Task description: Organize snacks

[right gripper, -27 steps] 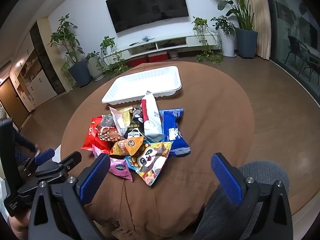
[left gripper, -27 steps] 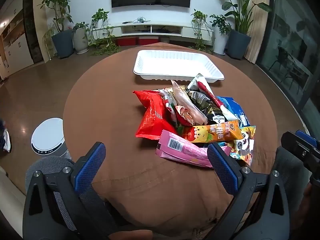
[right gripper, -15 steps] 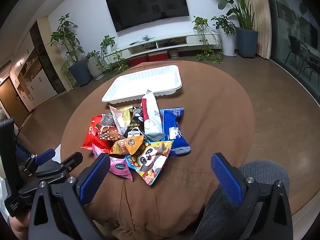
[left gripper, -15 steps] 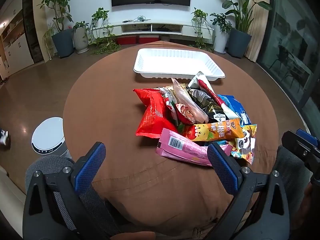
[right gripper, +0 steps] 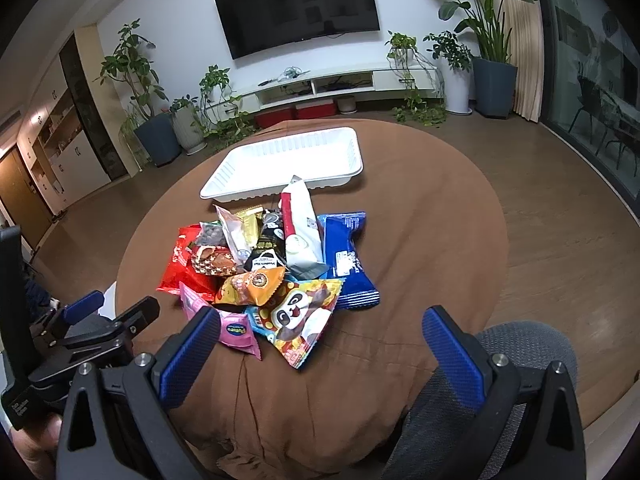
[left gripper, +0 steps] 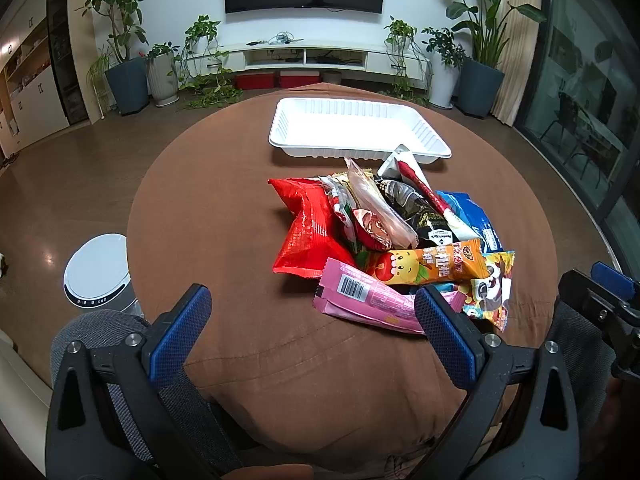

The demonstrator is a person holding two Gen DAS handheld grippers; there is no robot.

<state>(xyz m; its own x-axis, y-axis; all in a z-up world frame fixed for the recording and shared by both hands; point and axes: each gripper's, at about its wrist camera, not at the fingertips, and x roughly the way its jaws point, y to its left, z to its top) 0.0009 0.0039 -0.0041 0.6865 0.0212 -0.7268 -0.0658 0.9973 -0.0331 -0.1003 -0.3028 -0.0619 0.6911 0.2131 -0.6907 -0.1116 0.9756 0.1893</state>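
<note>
Left hand-held gripper (left gripper: 314, 330) tilted downward, jaws wide, right hand-held gripper (right gripper: 320, 344) likewise

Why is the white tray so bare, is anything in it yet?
Empty. The white tray shows only its bare floor; every packet sits in the snack pile on the table.

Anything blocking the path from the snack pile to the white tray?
Nothing visible. The tray sits just beyond the pile on the brown cloth and is empty; one white-and-red packet already reaches its near rim. Both tongs, left and right, are open short of the pile, holding nothing.
</note>
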